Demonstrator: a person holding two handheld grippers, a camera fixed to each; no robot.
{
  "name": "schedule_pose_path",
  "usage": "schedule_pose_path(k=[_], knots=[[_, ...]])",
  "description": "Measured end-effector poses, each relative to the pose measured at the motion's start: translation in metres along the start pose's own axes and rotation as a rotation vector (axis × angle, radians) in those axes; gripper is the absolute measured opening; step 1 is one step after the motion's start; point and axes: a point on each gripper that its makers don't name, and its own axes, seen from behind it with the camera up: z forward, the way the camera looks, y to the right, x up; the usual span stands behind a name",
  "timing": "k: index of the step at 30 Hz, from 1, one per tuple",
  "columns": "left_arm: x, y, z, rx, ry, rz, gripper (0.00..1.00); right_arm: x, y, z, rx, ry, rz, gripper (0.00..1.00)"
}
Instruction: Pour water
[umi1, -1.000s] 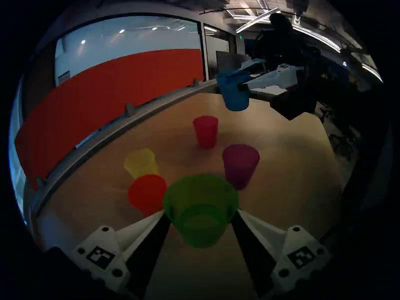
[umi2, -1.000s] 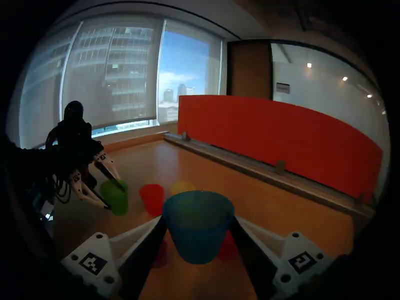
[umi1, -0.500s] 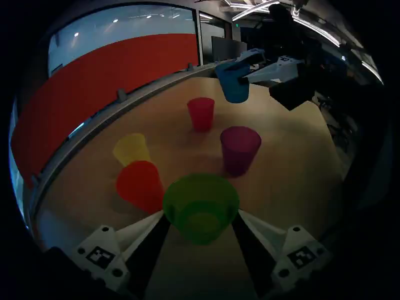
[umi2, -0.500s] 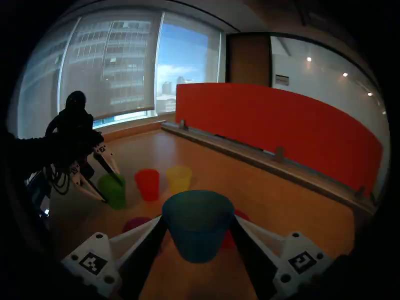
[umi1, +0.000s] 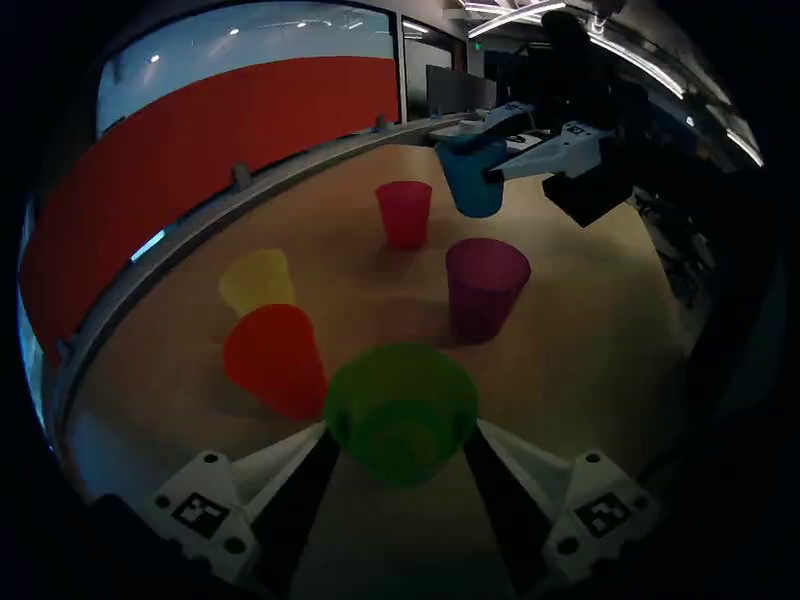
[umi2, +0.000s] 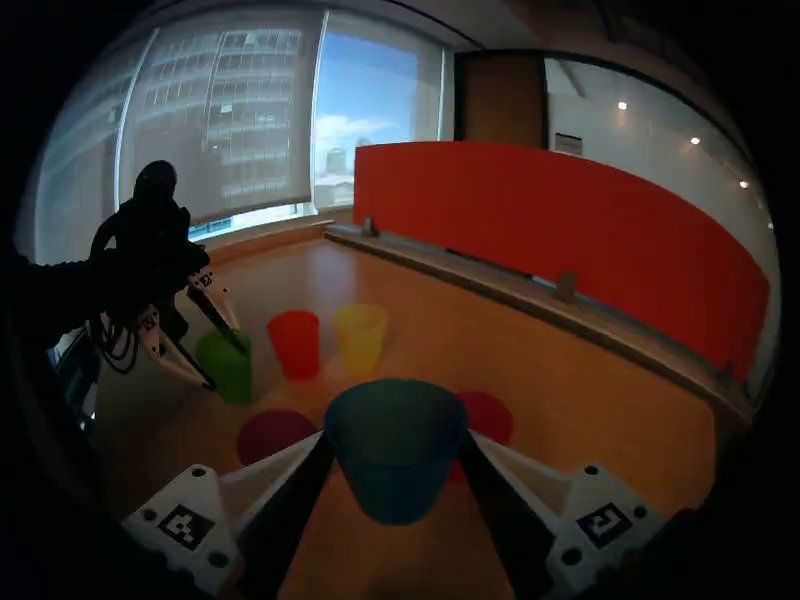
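**Left gripper view.** The left gripper (umi1: 400, 445) is closed to a medium width on the green cup (umi1: 400, 410), one finger on each side of its wall, mouth up. On the counter (umi1: 600, 330) ahead stand four cups: orange (umi1: 275, 358) nearest, yellow (umi1: 258, 282) just behind it, purple (umi1: 486, 288) to the right, and red (umi1: 404, 213) beyond. Farther off, the right gripper (umi1: 480, 165) holds the blue cup (umi1: 470, 192) in the air above the counter, near the red cup and slightly tilted.

**Right gripper view.** The right gripper clamps the blue cup between both fingers, mouth up. The purple and red cups lie just below and behind it. The green cup, in the left gripper, is well apart to the left, beside the orange cup. Whether either held cup contains water cannot be told.

**Procedure.** The step in hand appears to be bringing the pouring cup over a receiver; which cup receives is not evident.
1. Bring the two rims close before tilting.
2. Hold the receiver level and steady.
3. Tilt slowly, lip over the receiver's centre.
4. Avoid squeezing harder; thin plastic walls may flex.
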Motion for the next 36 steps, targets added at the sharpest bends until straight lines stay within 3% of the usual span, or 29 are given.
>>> schedule_pose_path(k=[27, 36], knots=[[-0.019, -0.003, 0.004, -0.002, -0.014, -0.022, 0.83, -0.023, -0.007, 0.015, 0.005, -0.048, -0.004, 0.90], [-0.020, -0.004, 0.003, 0.011, -0.016, 0.003, 0.84, -0.030, -0.007, 0.021, 0.002, -0.059, -0.005, 0.90]])
